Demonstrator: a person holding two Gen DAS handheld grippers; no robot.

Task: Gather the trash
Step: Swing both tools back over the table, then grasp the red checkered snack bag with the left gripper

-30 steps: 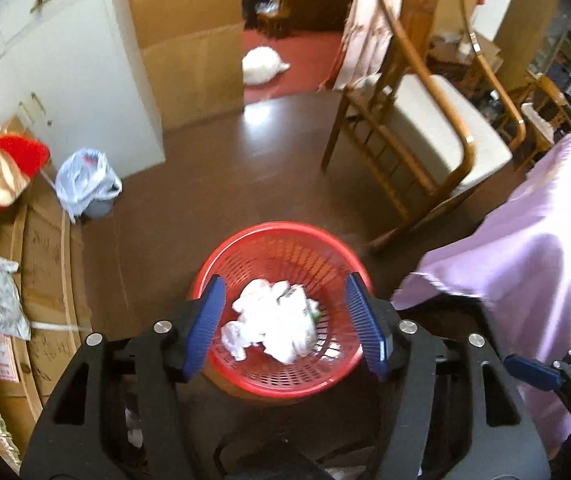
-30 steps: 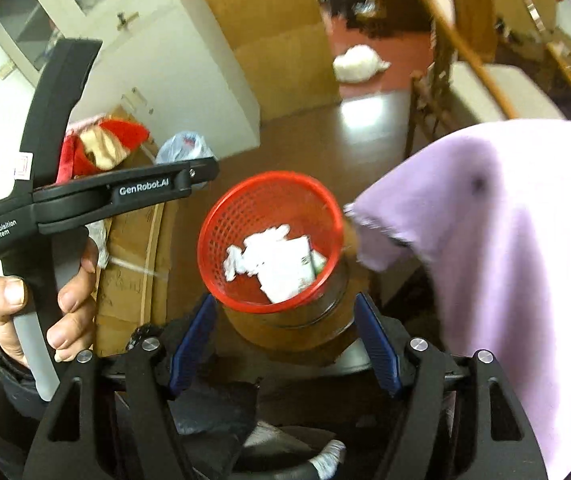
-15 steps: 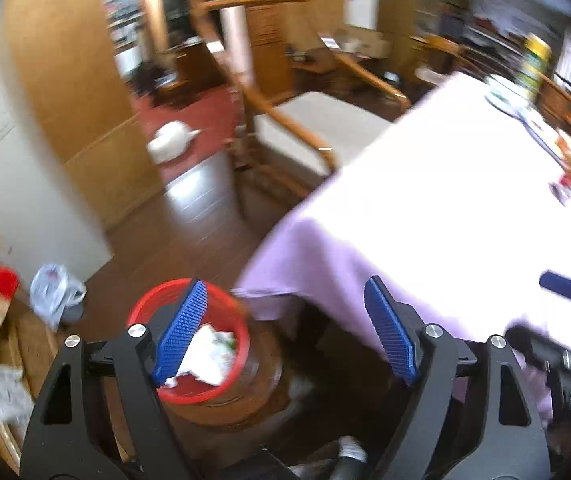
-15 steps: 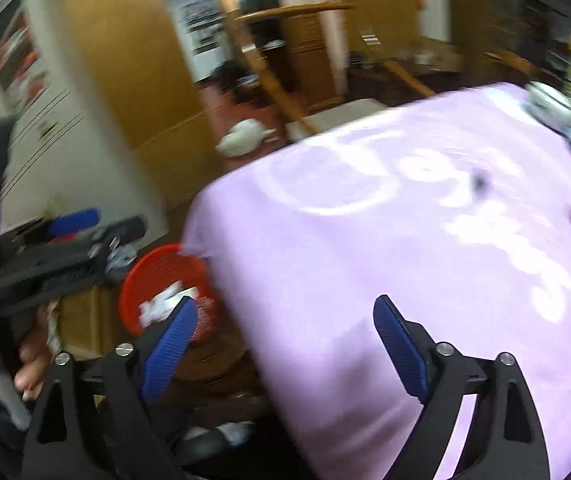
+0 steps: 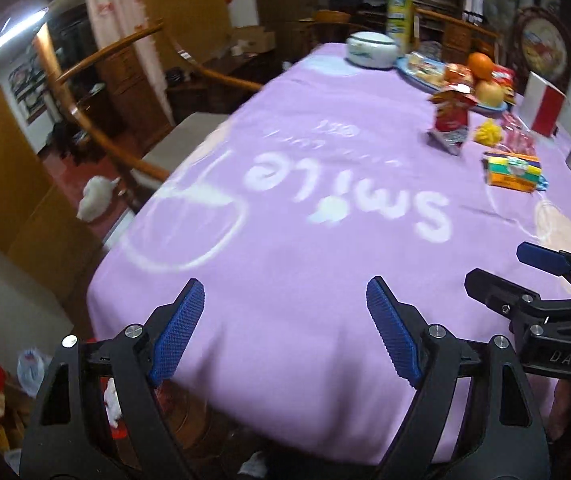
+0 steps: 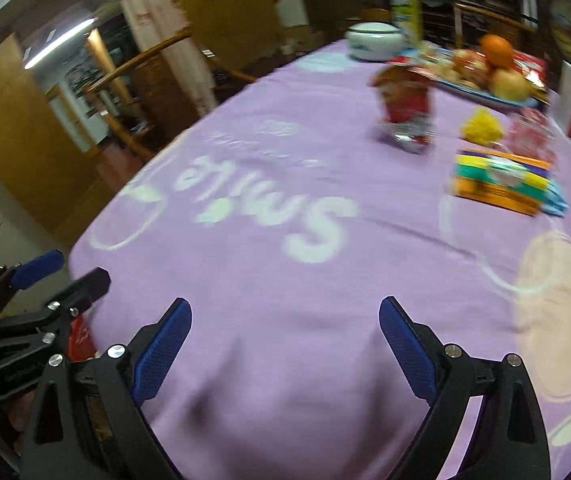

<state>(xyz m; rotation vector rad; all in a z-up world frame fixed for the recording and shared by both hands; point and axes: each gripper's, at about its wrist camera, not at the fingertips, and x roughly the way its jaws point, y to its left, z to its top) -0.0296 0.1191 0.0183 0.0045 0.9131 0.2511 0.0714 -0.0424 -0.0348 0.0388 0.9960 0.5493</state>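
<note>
Both the left tongs (image 5: 281,328) and right tongs (image 6: 283,350) gape wide and empty over the desk (image 5: 285,240), hunting more trash: likely the red wrapper (image 5: 451,120) near the fruit plate (image 5: 485,109).

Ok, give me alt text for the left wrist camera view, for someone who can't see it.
The left gripper hangs open and empty over the near edge of a purple tablecloth printed with "Smile". Far right sit a red snack packet, a colourful box and a fruit plate; the right gripper shows at the right edge.
</note>
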